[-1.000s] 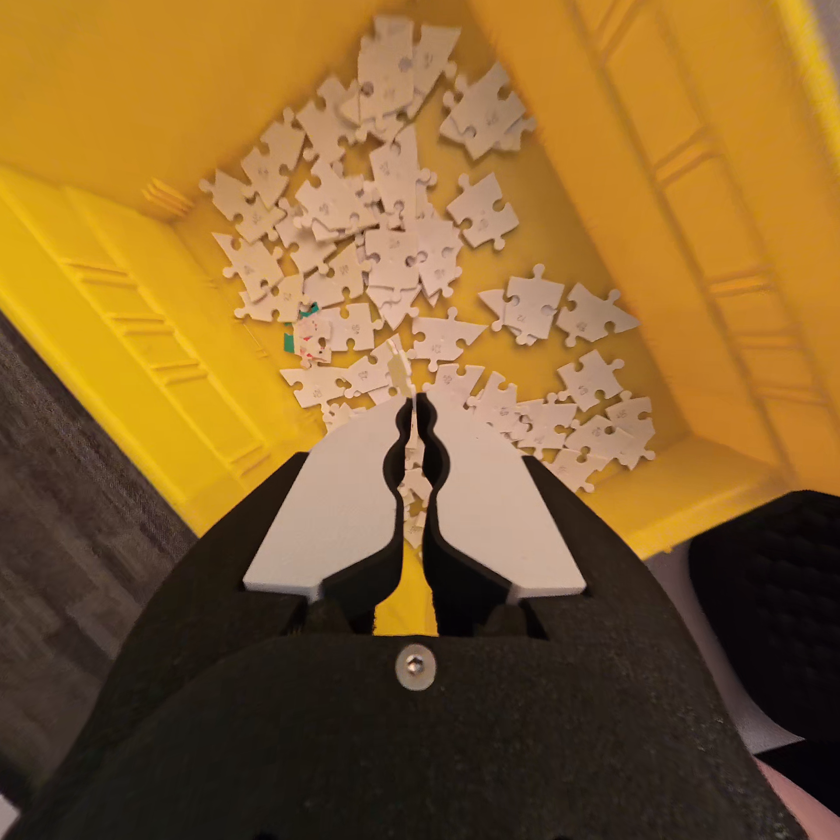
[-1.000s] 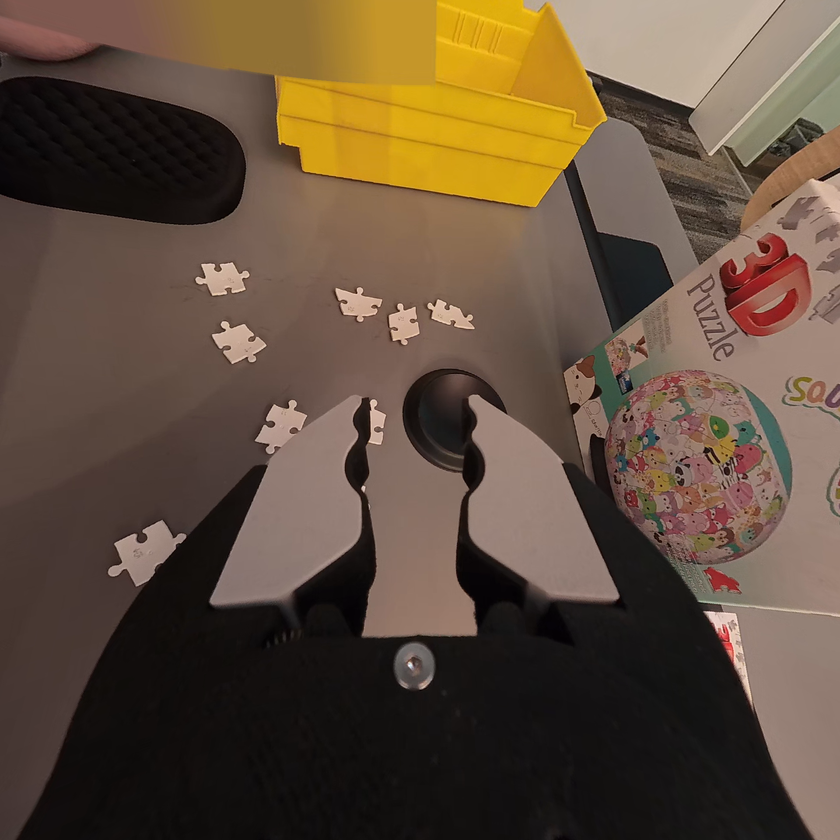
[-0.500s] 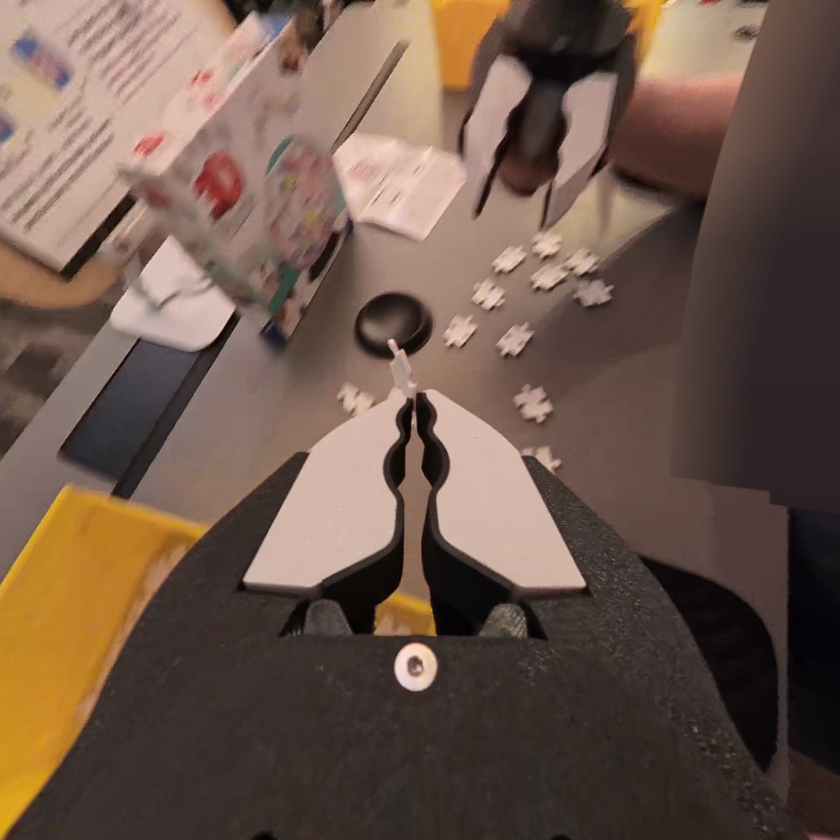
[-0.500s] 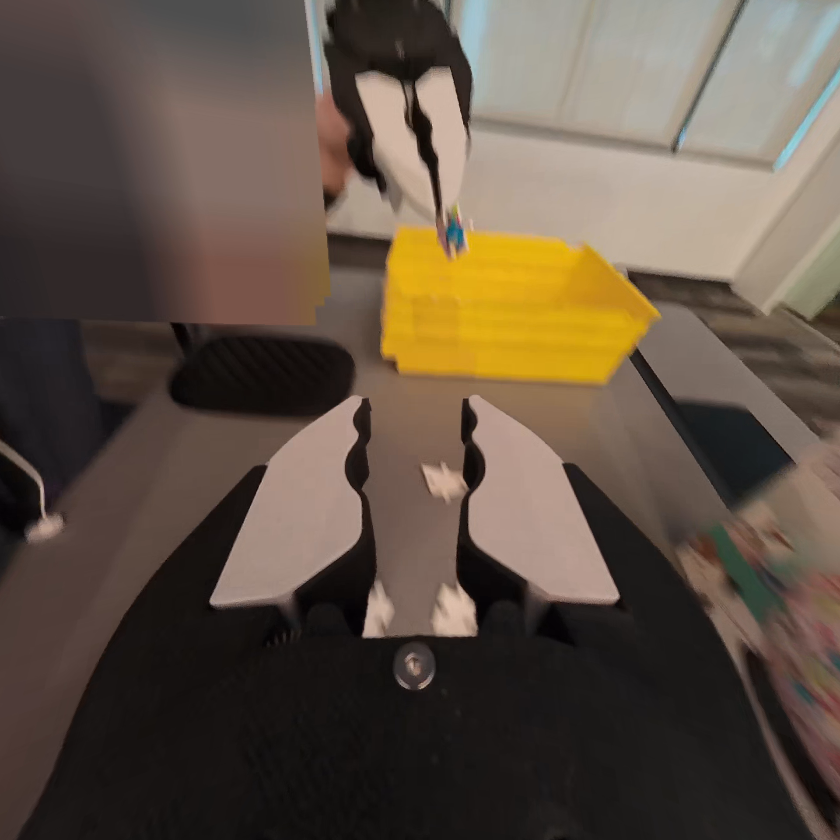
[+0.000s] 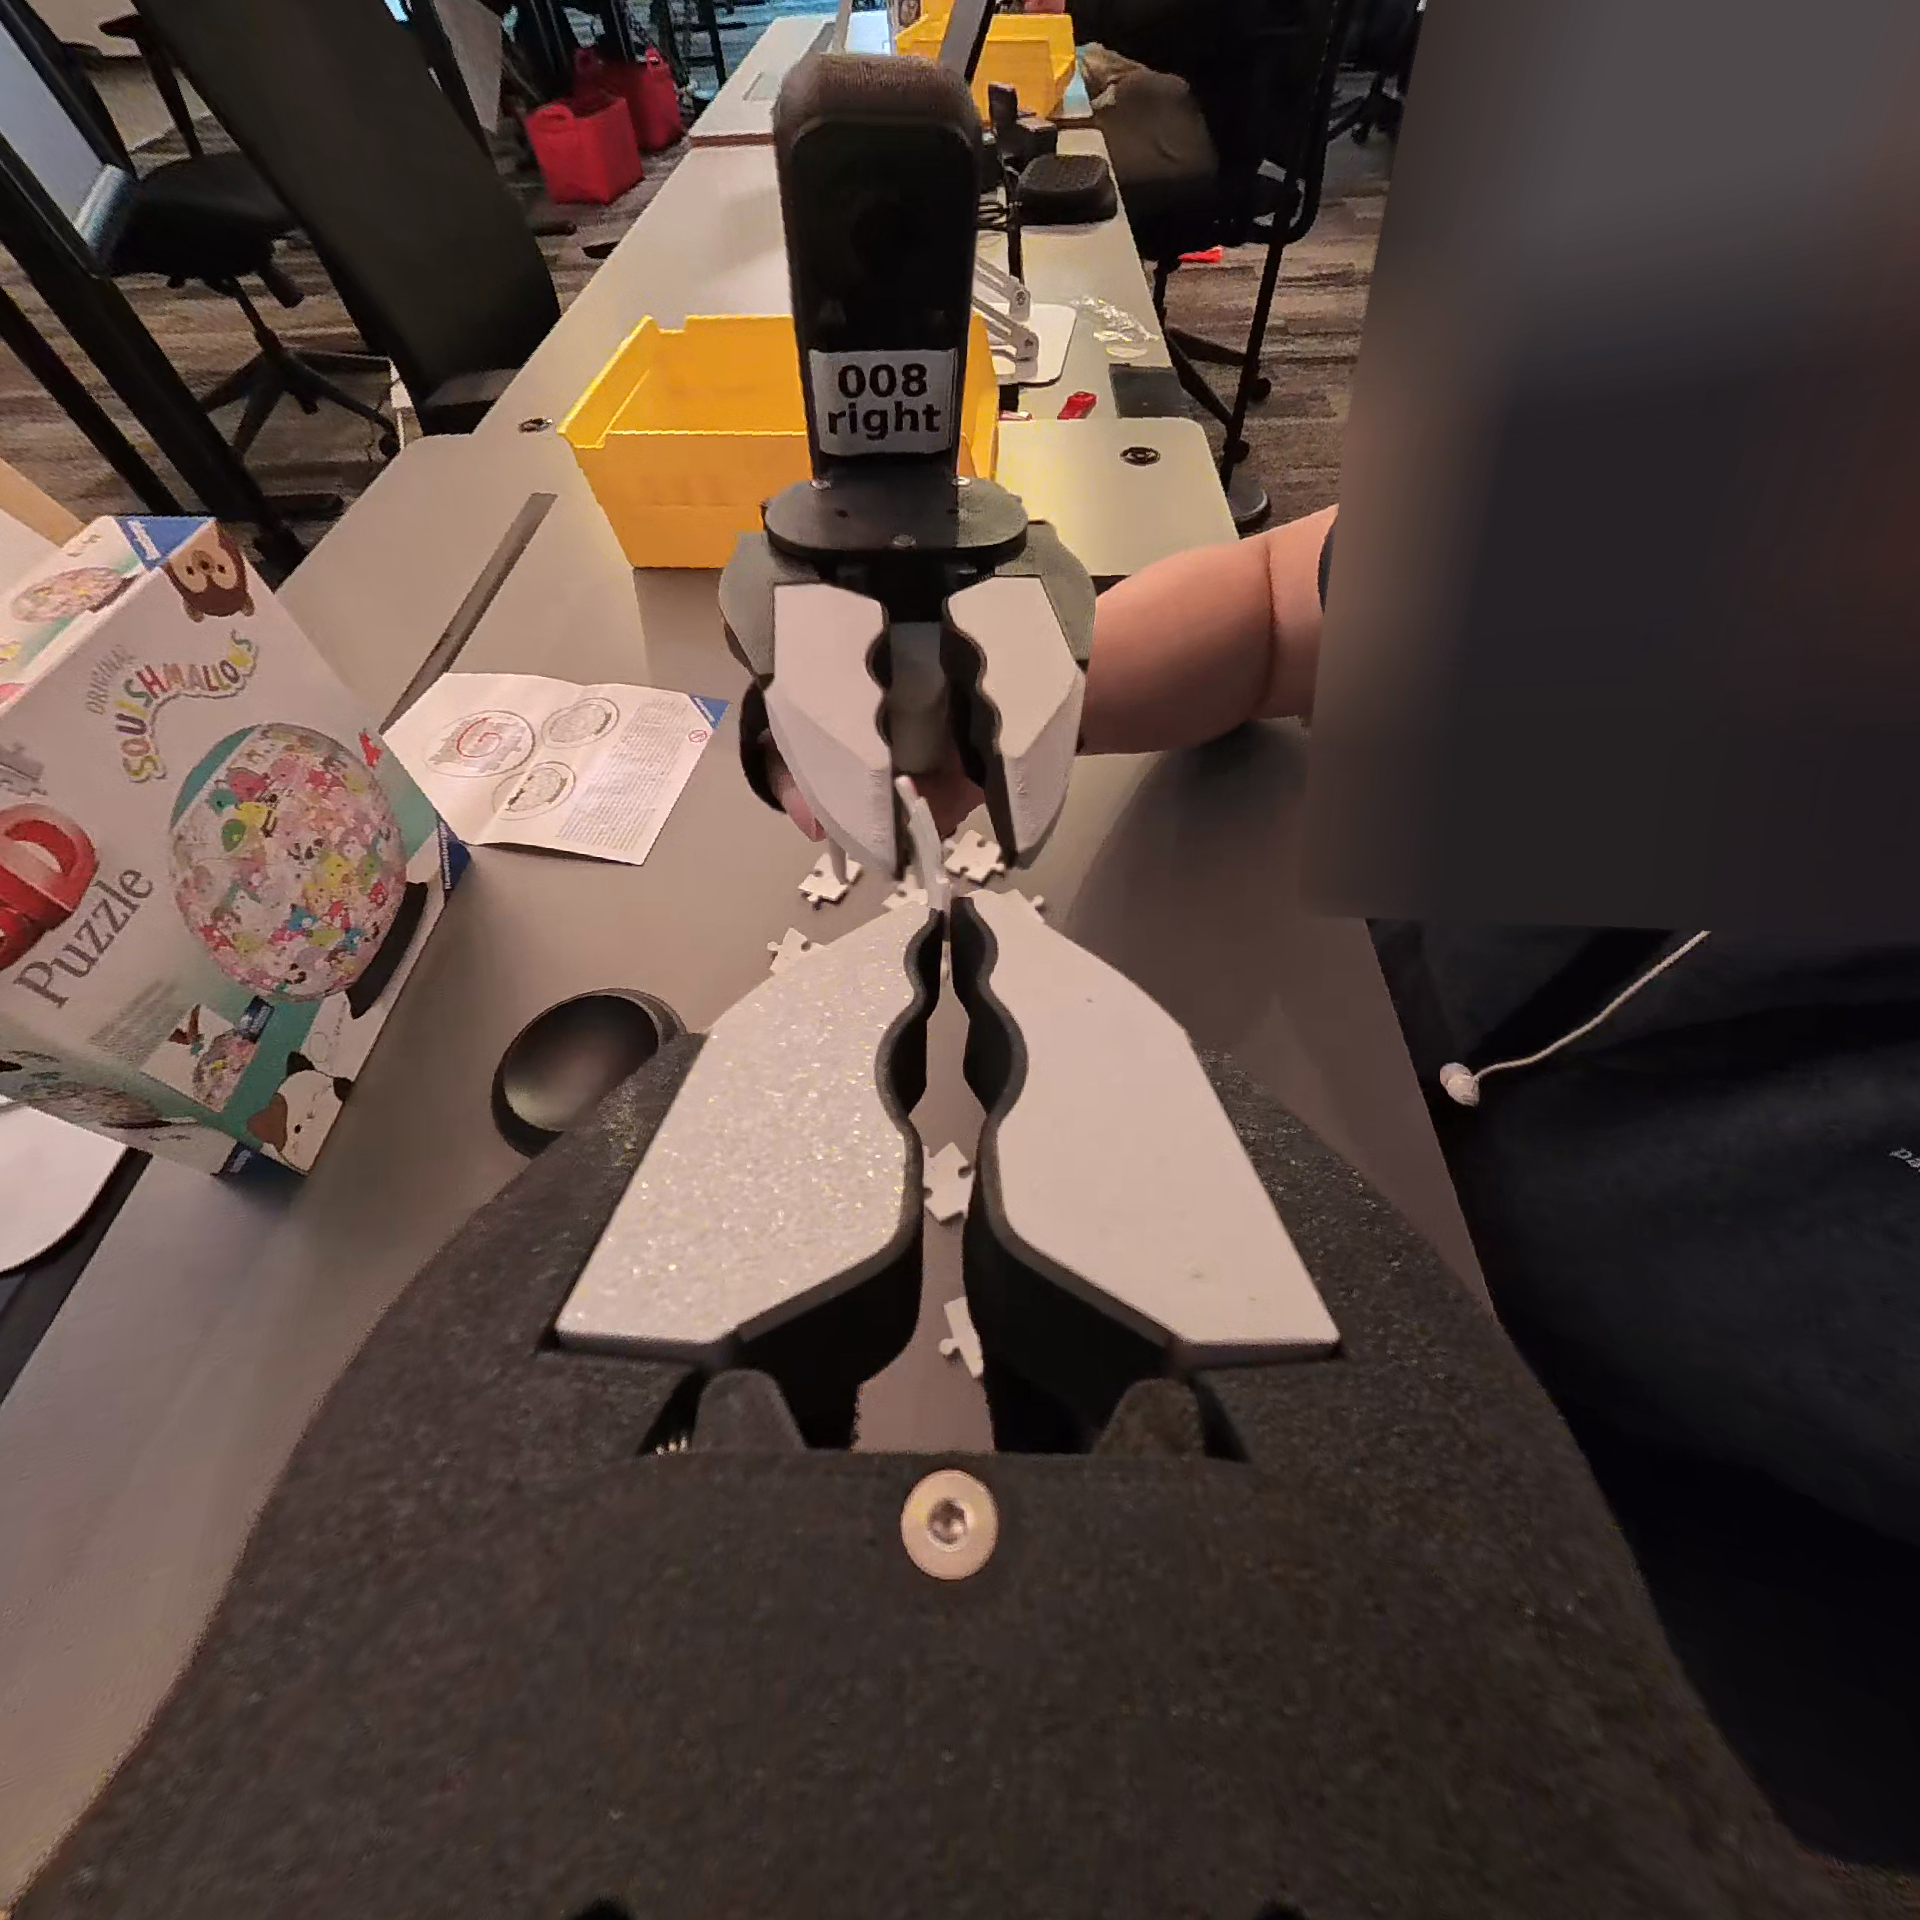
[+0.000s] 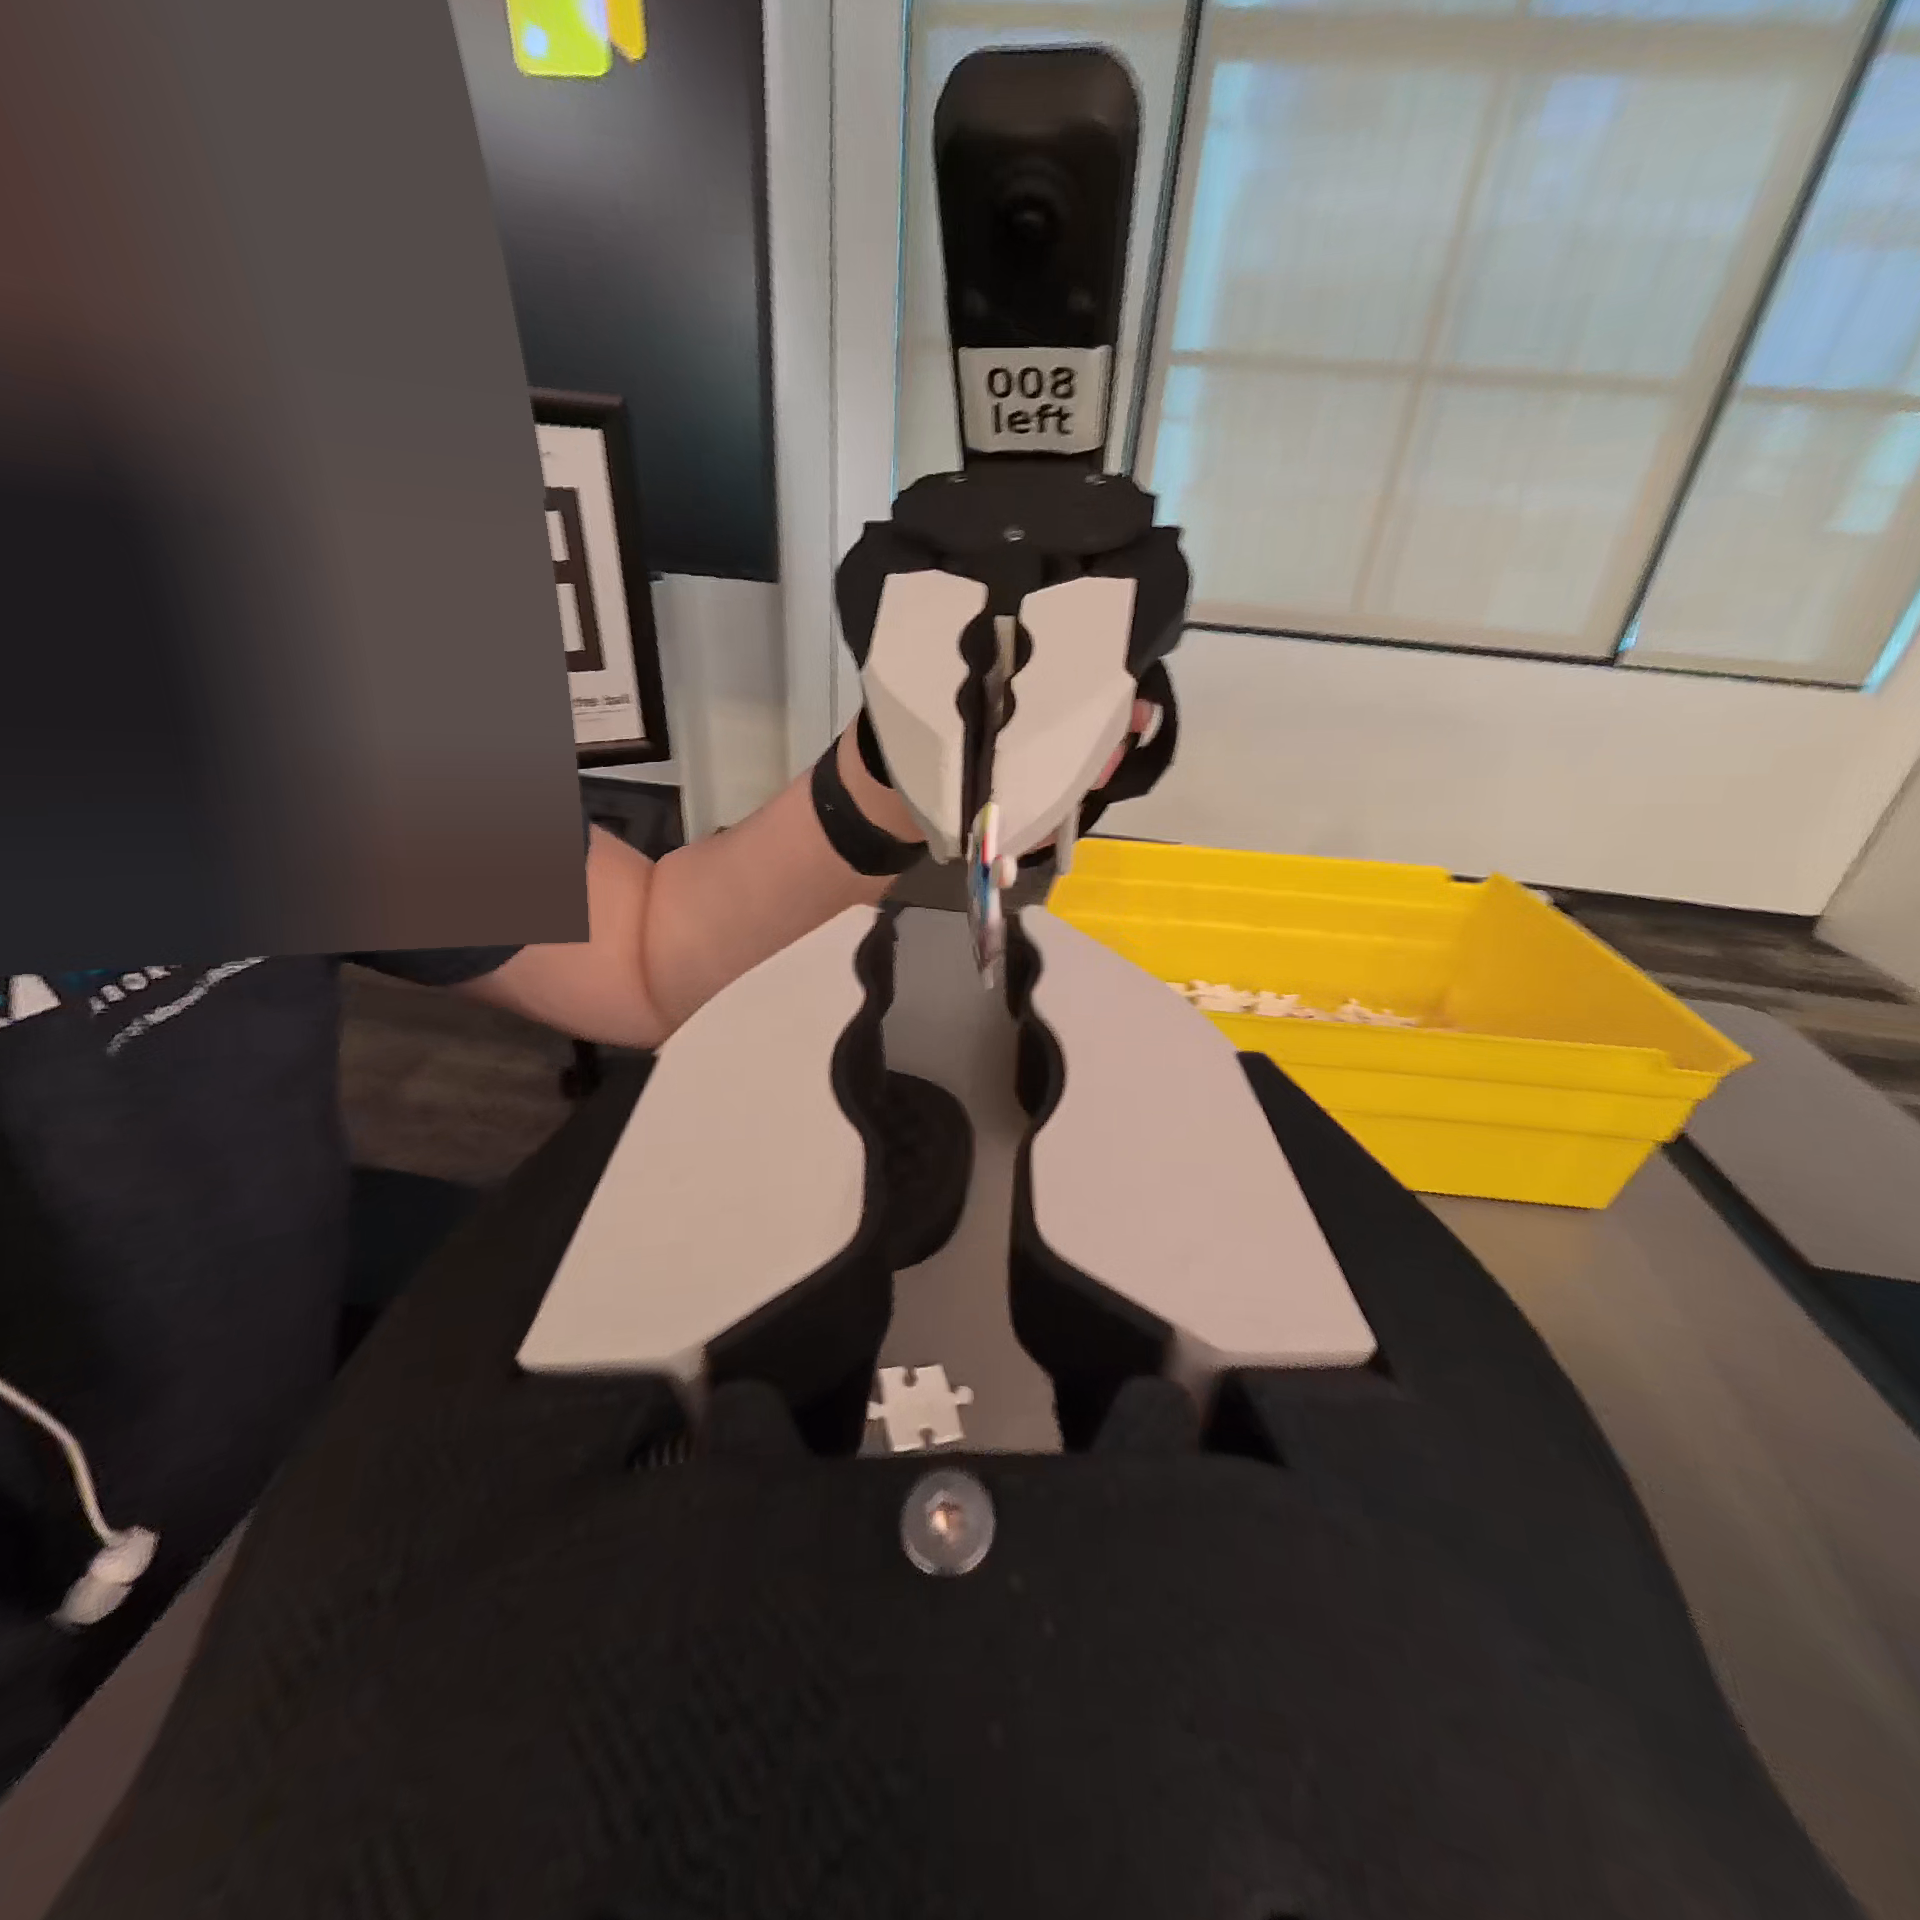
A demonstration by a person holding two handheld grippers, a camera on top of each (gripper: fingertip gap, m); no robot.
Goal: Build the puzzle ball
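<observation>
Puzzle piece (image 5: 928, 850) in left tool (image 5: 948, 912)

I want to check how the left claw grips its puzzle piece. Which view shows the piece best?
The right wrist view: the puzzle piece hangs from the shut left claw, its coloured printed side showing. In the left wrist view the piece is nearly edge-on, a thin white sliver beyond the tips, reaching between the open right claw fingers.

Curved puzzle piece (image 5: 928, 844) edge-on, possibly colour-printed, loose white pieces (image 5: 971, 854) on table
</observation>
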